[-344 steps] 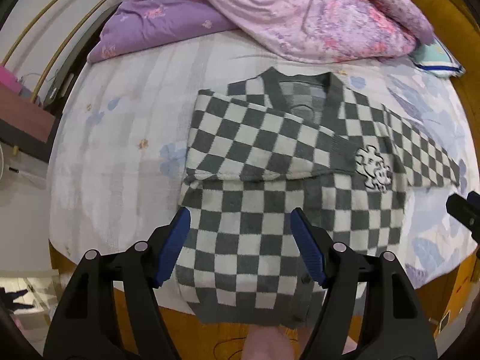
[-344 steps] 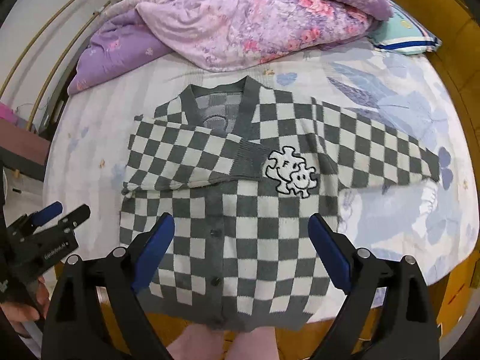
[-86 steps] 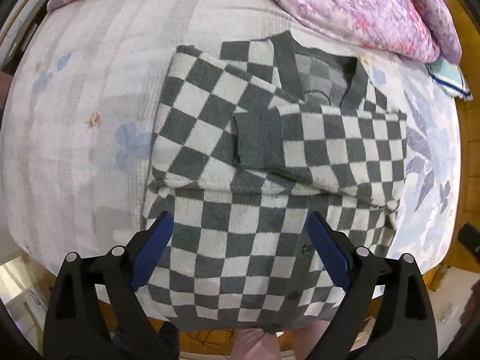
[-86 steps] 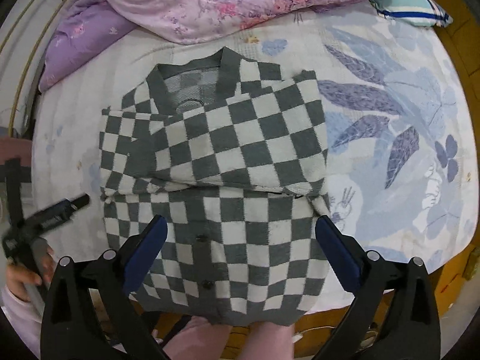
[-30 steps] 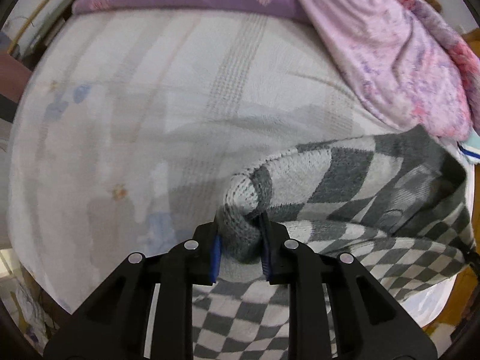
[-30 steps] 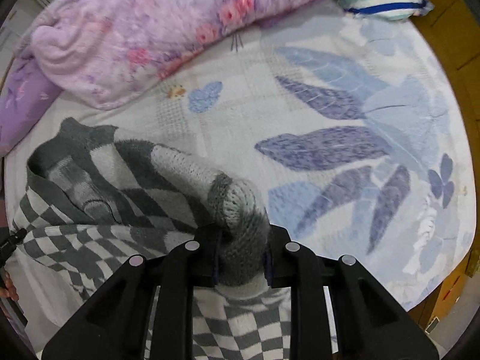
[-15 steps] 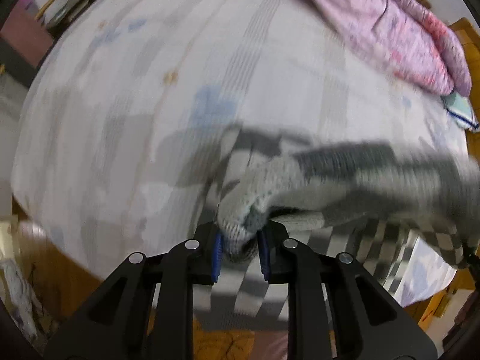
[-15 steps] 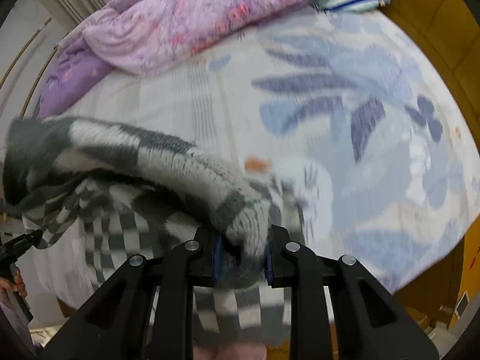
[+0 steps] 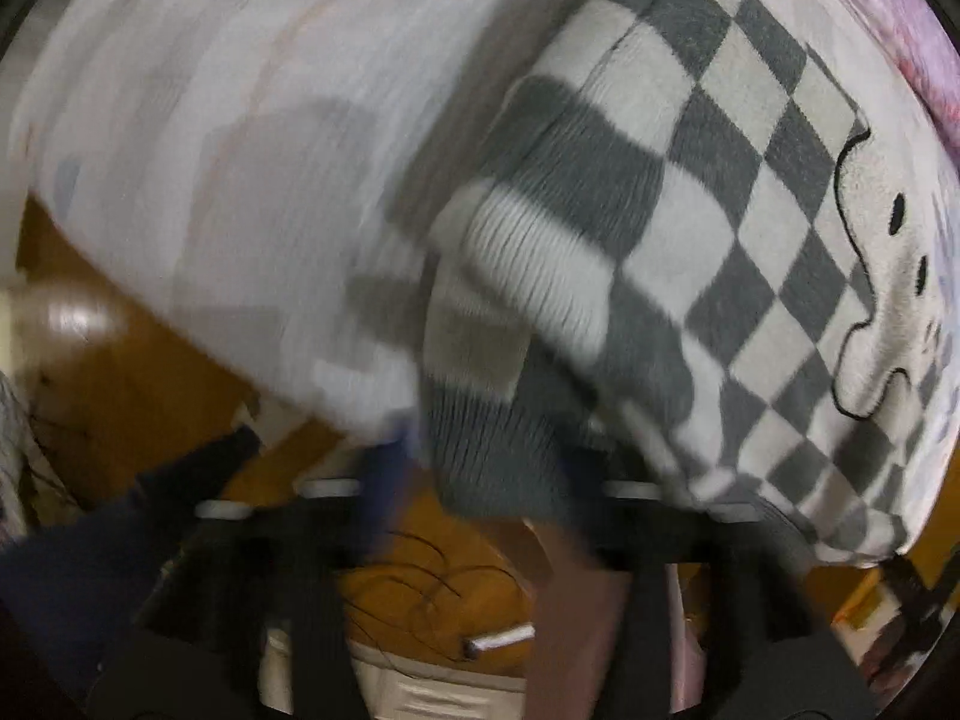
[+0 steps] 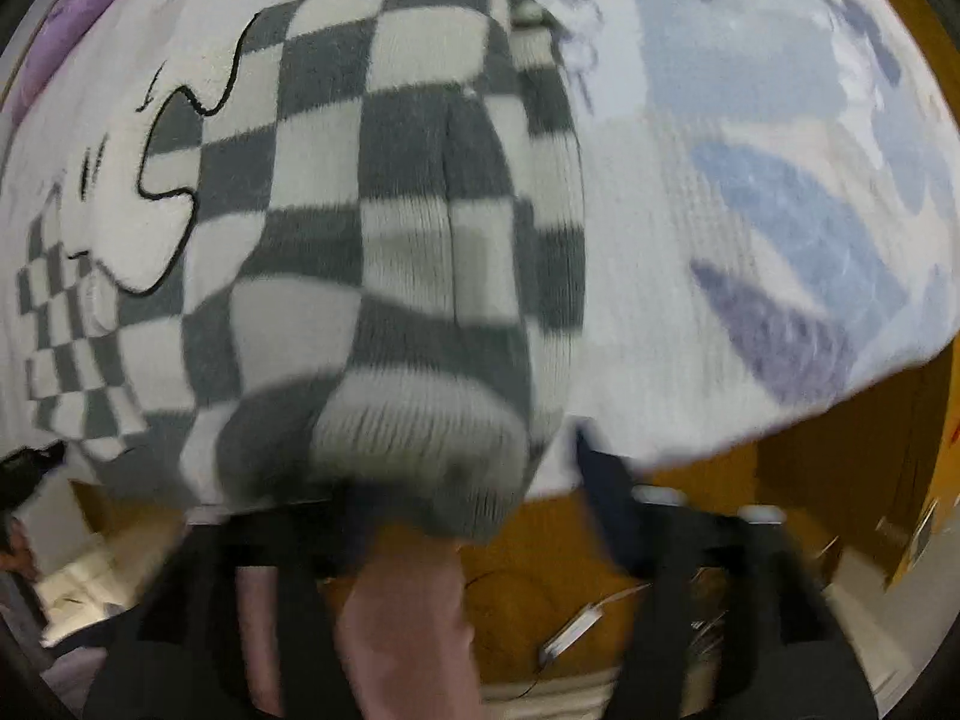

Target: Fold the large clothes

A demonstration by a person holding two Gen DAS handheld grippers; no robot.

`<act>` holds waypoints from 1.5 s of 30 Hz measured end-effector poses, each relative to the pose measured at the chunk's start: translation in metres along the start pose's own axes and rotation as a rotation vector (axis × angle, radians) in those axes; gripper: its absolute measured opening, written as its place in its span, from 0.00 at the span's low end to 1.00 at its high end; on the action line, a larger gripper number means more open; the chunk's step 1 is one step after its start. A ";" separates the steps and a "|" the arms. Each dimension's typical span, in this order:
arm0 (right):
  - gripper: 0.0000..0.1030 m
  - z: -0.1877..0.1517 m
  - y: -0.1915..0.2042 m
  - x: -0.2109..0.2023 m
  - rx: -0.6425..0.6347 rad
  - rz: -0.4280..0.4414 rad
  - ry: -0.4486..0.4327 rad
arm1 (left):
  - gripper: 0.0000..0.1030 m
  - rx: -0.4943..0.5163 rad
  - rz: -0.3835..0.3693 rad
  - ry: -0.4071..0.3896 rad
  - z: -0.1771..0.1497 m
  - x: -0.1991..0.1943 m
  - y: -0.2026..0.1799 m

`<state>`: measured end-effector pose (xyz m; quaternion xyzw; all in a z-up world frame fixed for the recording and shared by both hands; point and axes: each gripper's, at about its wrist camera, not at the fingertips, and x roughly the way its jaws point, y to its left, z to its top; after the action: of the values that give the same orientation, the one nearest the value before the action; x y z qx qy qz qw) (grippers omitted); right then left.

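Note:
The grey-and-white checked sweater [image 9: 690, 192] lies folded over at the near edge of the bed, its white smiley patch [image 9: 888, 276] facing up. My left gripper [image 9: 480, 474] points down over the fold's left corner. Its jaws are opening, and the knit corner sits between the blurred blue pads [image 9: 387, 468] without being pinched. In the right wrist view the sweater [image 10: 372, 210] and patch [image 10: 120, 180] fill the left half. My right gripper [image 10: 477, 498] is opening over the right corner, and its right finger [image 10: 600, 474] stands apart from the cloth.
The bedsheet [image 9: 240, 120] has a blue leaf print [image 10: 780, 198] to the right of the sweater. A purple quilt [image 9: 900, 12] lies at the far side. Below the mattress edge are the wooden bed frame [image 9: 150, 372] and a person's pink-clad leg [image 10: 408, 630].
Both grippers, shut on the sweater's far corners, pulled them toward the near bed edge and lowered them, folding it in half. Their jaws have now parted from the cloth.

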<state>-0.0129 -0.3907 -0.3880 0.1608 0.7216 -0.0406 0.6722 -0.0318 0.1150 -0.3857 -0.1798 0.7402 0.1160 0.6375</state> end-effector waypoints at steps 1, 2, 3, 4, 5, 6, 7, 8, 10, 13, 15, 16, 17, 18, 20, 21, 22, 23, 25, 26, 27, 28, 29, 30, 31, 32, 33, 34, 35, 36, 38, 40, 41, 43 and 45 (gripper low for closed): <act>0.81 -0.002 -0.005 -0.005 0.026 0.037 0.007 | 0.63 -0.011 -0.023 -0.009 -0.003 -0.005 0.002; 0.88 -0.004 -0.012 -0.010 0.067 0.100 0.021 | 0.64 -0.022 -0.060 -0.022 -0.005 -0.012 0.004; 0.90 -0.005 -0.018 -0.014 0.110 0.161 0.026 | 0.71 -0.038 -0.094 -0.030 -0.004 -0.016 0.005; 0.91 -0.004 -0.023 -0.016 0.145 0.202 0.029 | 0.73 -0.066 -0.133 -0.040 -0.002 -0.020 0.007; 0.91 -0.002 -0.030 -0.017 0.210 0.285 0.041 | 0.73 -0.091 -0.168 -0.048 0.002 -0.021 0.009; 0.91 0.000 -0.034 -0.016 0.252 0.338 0.044 | 0.73 -0.110 -0.192 -0.052 0.007 -0.021 0.013; 0.92 0.002 -0.036 -0.015 0.287 0.370 0.042 | 0.73 -0.135 -0.217 -0.055 0.013 -0.019 0.016; 0.92 0.008 -0.039 -0.008 0.346 0.390 0.040 | 0.73 -0.165 -0.238 -0.059 0.021 -0.015 0.018; 0.91 0.021 -0.041 0.019 0.440 0.387 0.058 | 0.68 -0.198 -0.214 -0.052 0.037 0.003 0.019; 0.68 0.035 -0.035 0.065 0.556 0.422 0.151 | 0.19 -0.236 -0.266 0.003 0.056 0.033 0.017; 0.33 0.038 -0.034 0.065 0.586 0.337 0.147 | 0.12 -0.218 -0.226 0.008 0.061 0.034 0.011; 0.30 0.037 -0.039 0.057 0.605 0.348 0.125 | 0.12 -0.172 -0.186 -0.003 0.060 0.025 0.005; 0.27 0.035 -0.043 0.048 0.610 0.353 0.116 | 0.11 -0.125 -0.150 -0.018 0.054 0.015 -0.002; 0.26 0.033 -0.046 0.038 0.589 0.328 0.104 | 0.11 -0.083 -0.128 -0.028 0.048 0.006 -0.006; 0.26 0.031 -0.048 0.018 0.505 0.247 0.069 | 0.11 -0.063 -0.098 -0.029 0.032 -0.008 -0.007; 0.25 0.032 -0.048 0.009 0.467 0.212 0.048 | 0.11 -0.077 -0.095 -0.017 0.023 -0.011 -0.004; 0.25 0.034 -0.048 0.006 0.445 0.180 0.038 | 0.12 -0.073 -0.087 -0.010 0.014 -0.009 -0.003; 0.26 0.036 -0.047 0.009 0.434 0.155 0.039 | 0.12 -0.059 -0.075 -0.007 0.011 -0.005 -0.005; 0.32 0.045 -0.044 0.030 0.403 0.099 0.071 | 0.16 -0.039 -0.055 0.001 0.010 0.017 -0.007; 0.47 0.051 -0.039 0.050 0.376 0.057 0.120 | 0.26 -0.040 -0.024 0.016 0.014 0.030 -0.007; 0.56 0.053 -0.038 0.056 0.367 0.025 0.140 | 0.35 -0.037 0.018 0.044 0.020 0.038 -0.010; 0.67 0.056 -0.038 0.054 0.363 -0.004 0.145 | 0.36 -0.017 0.050 0.064 0.029 0.037 -0.014; 0.71 0.058 -0.040 0.045 0.356 -0.003 0.142 | 0.38 0.004 0.059 0.069 0.034 0.031 -0.018; 0.73 0.058 -0.042 0.035 0.348 0.020 0.136 | 0.46 0.028 0.071 0.071 0.039 0.022 -0.020; 0.79 0.059 -0.046 0.023 0.343 0.027 0.132 | 0.53 0.041 0.090 0.066 0.042 0.015 -0.024; 0.85 0.062 -0.048 0.013 0.341 0.015 0.127 | 0.67 0.056 0.137 0.035 0.046 0.000 -0.023; 0.86 0.065 -0.052 0.001 0.337 -0.002 0.112 | 0.69 0.064 0.158 0.004 0.051 -0.013 -0.019; 0.86 0.070 -0.057 -0.007 0.332 -0.011 0.096 | 0.69 0.064 0.156 -0.022 0.058 -0.025 -0.016; 0.86 0.079 -0.060 -0.019 0.322 -0.013 0.069 | 0.71 0.045 0.123 -0.045 0.068 -0.037 -0.014; 0.87 0.091 -0.060 -0.027 0.314 0.003 0.044 | 0.77 0.027 0.096 -0.056 0.077 -0.043 -0.015; 0.89 0.121 -0.055 -0.033 0.298 0.041 0.010 | 0.79 0.010 0.055 -0.083 0.100 -0.046 -0.022; 0.89 0.155 -0.044 -0.030 0.280 0.067 -0.002 | 0.79 0.029 0.027 -0.106 0.131 -0.045 -0.032; 0.89 0.180 -0.035 -0.024 0.268 0.078 -0.001 | 0.79 0.039 0.031 -0.119 0.151 -0.040 -0.041; 0.90 0.221 -0.021 -0.008 0.263 0.075 0.021 | 0.79 0.037 0.066 -0.153 0.180 -0.034 -0.063; 0.90 0.247 -0.019 0.011 0.275 0.058 0.051 | 0.79 0.056 0.098 -0.142 0.209 -0.022 -0.084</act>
<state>0.2176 -0.4742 -0.4247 0.2734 0.7210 -0.1155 0.6262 0.1939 0.1254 -0.3927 -0.1167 0.7041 0.1390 0.6866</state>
